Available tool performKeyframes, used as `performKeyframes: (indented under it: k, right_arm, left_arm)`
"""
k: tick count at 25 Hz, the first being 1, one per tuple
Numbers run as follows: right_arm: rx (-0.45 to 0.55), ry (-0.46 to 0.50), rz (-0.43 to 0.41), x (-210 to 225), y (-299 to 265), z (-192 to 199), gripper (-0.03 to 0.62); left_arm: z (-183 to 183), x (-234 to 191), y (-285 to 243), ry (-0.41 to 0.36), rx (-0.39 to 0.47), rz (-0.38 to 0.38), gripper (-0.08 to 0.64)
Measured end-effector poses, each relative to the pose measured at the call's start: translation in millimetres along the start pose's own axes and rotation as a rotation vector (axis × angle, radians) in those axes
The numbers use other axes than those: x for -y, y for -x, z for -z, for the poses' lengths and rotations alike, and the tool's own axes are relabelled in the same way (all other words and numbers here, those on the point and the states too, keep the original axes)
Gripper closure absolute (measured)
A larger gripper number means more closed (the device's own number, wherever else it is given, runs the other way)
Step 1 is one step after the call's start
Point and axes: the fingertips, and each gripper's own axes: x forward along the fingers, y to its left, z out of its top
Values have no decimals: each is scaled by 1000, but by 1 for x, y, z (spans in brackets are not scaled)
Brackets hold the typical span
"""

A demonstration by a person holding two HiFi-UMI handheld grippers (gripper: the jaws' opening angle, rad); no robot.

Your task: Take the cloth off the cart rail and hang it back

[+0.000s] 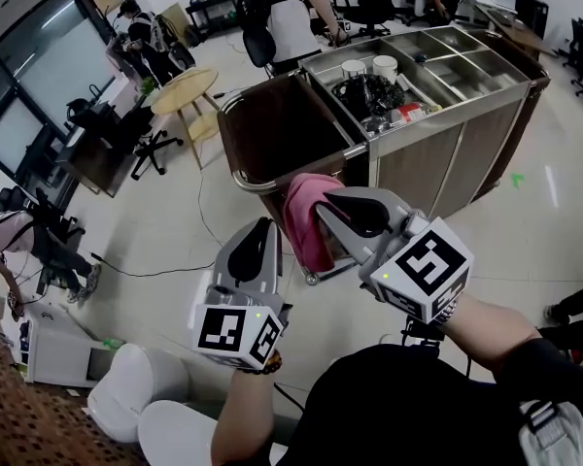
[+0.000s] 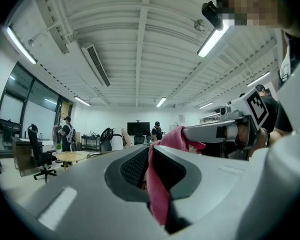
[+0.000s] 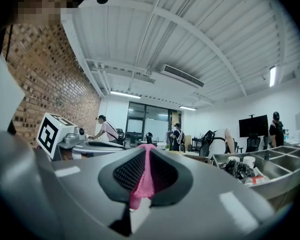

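Observation:
A pink cloth (image 1: 304, 231) hangs in front of the cart's chrome rail (image 1: 253, 186), held up between both grippers. My left gripper (image 1: 264, 225) pinches its left edge and my right gripper (image 1: 328, 202) pinches its top right. In the left gripper view the cloth (image 2: 158, 184) runs down between the shut jaws of the left gripper (image 2: 150, 151), and the right gripper (image 2: 210, 132) grips its far corner. In the right gripper view a pink fold (image 3: 142, 179) is clamped in the right gripper (image 3: 146, 151). Whether the cloth touches the rail I cannot tell.
The steel cart (image 1: 447, 144) carries a dark bag (image 1: 282, 129) and trays with cups and clutter (image 1: 374, 90). A person (image 1: 290, 13) stands behind it. A round wooden table (image 1: 185, 90) and office chairs stand to the left, white bins (image 1: 136, 391) near my feet.

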Motion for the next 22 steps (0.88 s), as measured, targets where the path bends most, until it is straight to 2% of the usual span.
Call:
performKeyframes:
  k: [22]
  right_arm:
    - [-6, 3, 12, -2, 3, -7, 571]
  left_arm:
    - [-7, 3, 1, 2, 10, 11, 528]
